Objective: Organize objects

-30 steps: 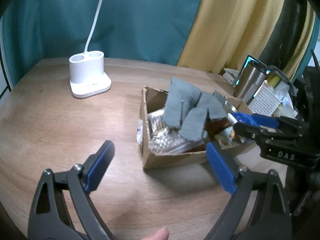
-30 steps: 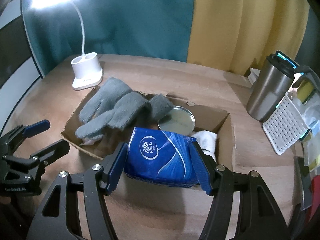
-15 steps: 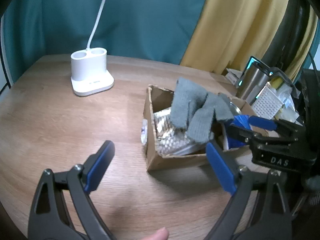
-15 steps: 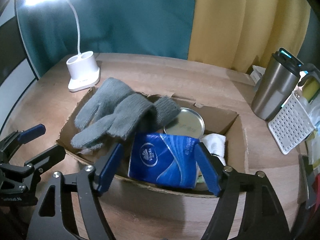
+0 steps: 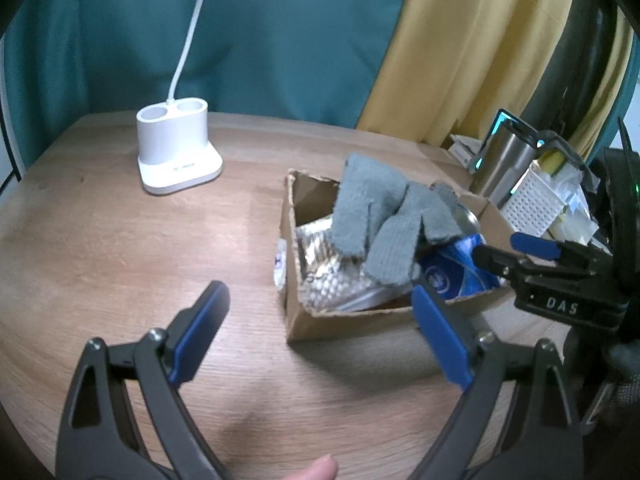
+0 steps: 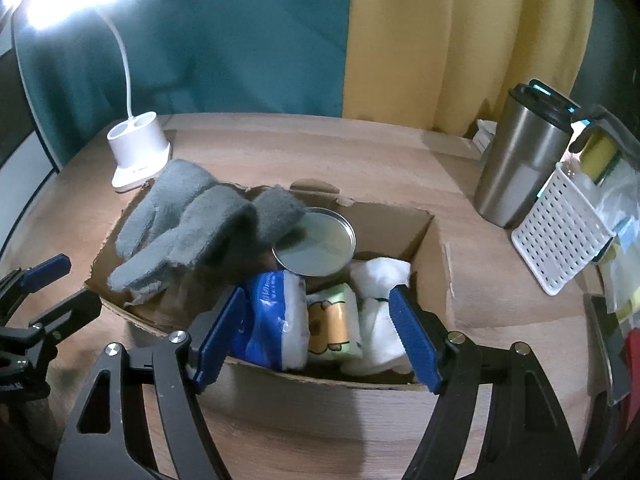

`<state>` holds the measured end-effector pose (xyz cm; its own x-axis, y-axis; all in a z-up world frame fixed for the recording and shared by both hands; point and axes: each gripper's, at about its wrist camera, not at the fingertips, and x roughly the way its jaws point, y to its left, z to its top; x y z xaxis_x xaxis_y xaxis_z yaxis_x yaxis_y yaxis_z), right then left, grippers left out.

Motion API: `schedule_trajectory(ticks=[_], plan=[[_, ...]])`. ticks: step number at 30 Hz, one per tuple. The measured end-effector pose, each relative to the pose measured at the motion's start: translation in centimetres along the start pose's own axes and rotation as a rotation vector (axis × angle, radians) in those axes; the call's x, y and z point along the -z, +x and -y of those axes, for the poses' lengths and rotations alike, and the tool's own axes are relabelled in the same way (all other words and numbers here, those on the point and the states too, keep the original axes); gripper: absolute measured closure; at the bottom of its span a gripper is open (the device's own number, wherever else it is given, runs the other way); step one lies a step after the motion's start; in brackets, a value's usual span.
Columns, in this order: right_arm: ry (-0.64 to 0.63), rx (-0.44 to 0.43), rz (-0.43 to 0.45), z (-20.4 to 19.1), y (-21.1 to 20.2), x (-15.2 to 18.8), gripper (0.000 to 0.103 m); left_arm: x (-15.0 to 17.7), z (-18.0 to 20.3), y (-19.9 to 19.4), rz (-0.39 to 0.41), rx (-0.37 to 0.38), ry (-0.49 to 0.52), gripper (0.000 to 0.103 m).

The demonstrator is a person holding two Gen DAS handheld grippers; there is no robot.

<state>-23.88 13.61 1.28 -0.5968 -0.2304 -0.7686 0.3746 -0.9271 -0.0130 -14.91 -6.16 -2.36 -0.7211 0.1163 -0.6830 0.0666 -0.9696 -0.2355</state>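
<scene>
The right gripper (image 6: 316, 336) fills the lower centre of the right wrist view with its jaws apart over the near edge of the box (image 6: 436, 248); the left blue pad sits just beside the blue pack (image 6: 272, 320), the other pad stands clear of the contents, and neither presses on anything, so nothing is held. This spread probably means the pack has been let go into the box. The left gripper (image 5: 320, 332) occupies the bottom of the left wrist view, jaws wide and empty above the bare table (image 5: 120, 240), apparently parked clear of the work. A fingertip (image 5: 316, 468) shows at the bottom edge of that view. The box stands mid-frame in both views, open-topped, with the task's things packed inside. The blue pack stands at the near wall. Beside it, to the right in the right wrist view, are a small pale pack (image 6: 332, 320) and a white bundle (image 6: 380, 280), set on end, presumably to save room. Behind them lies a round tin (image 6: 314, 242), tilted. Grey gloves (image 6: 188, 224) drape over the upper-left rim, resting on the contents. Beyond, a white lamp base (image 6: 138, 152) stands at upper left. A steel mug (image 6: 520, 160) and a white basket (image 6: 560, 240) stand at right, well apart from the box.
</scene>
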Motion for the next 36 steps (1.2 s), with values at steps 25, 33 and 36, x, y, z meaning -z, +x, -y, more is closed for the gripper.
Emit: schedule_trajectory(ticks=[25,33,36], plan=[[0.011,-0.032,0.039,1.3,-2.8,2.5,0.026,0.5,3.2,-2.2,0.021,-0.029,0.052,0.009],[0.014,-0.036,0.061,1.7,-4.5,3.7,0.026,1.2,4.6,-3.7,0.041,-0.05,0.078,0.009],[0.012,-0.038,0.067,1.8,-5.1,4.2,0.026,1.5,5.0,-4.2,0.044,-0.049,0.081,0.009]])
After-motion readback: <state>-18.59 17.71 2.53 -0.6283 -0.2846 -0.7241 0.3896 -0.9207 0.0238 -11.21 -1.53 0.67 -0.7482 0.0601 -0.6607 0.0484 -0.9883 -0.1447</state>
